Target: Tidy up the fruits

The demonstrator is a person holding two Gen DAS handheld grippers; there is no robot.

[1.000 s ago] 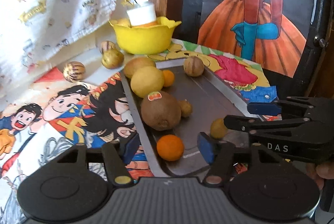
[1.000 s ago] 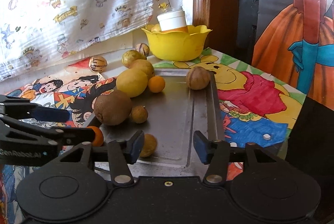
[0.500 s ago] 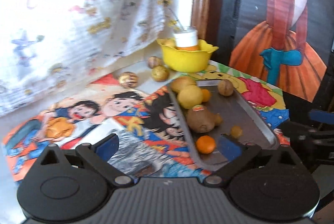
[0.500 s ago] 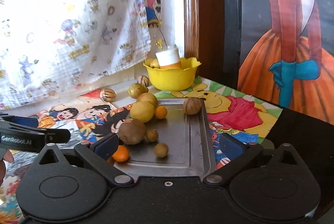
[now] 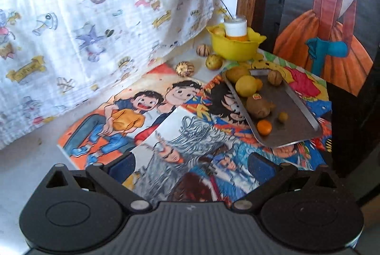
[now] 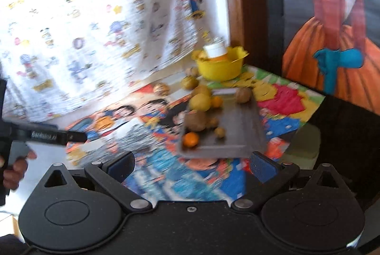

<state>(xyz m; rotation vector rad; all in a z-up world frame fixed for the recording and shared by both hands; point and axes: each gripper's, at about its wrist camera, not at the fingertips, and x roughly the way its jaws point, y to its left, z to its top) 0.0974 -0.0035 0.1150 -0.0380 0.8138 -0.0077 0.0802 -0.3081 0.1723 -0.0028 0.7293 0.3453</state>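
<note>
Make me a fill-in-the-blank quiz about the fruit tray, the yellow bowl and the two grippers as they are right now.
1. The small orange fruit lies on the metal ____.
2. The white-capped bottle stands in the ____ bowl.
3. The jaws of both the left gripper and the right gripper are ____.
4. The sticker sits on the big ____ fruit.

Missing words: tray; yellow; open; brown

The left gripper (image 5: 190,163) hangs wide apart above the cartoon-printed tablecloth (image 5: 147,117), well short of the metal tray (image 5: 299,112) of fruit beside the table's right edge.
</note>
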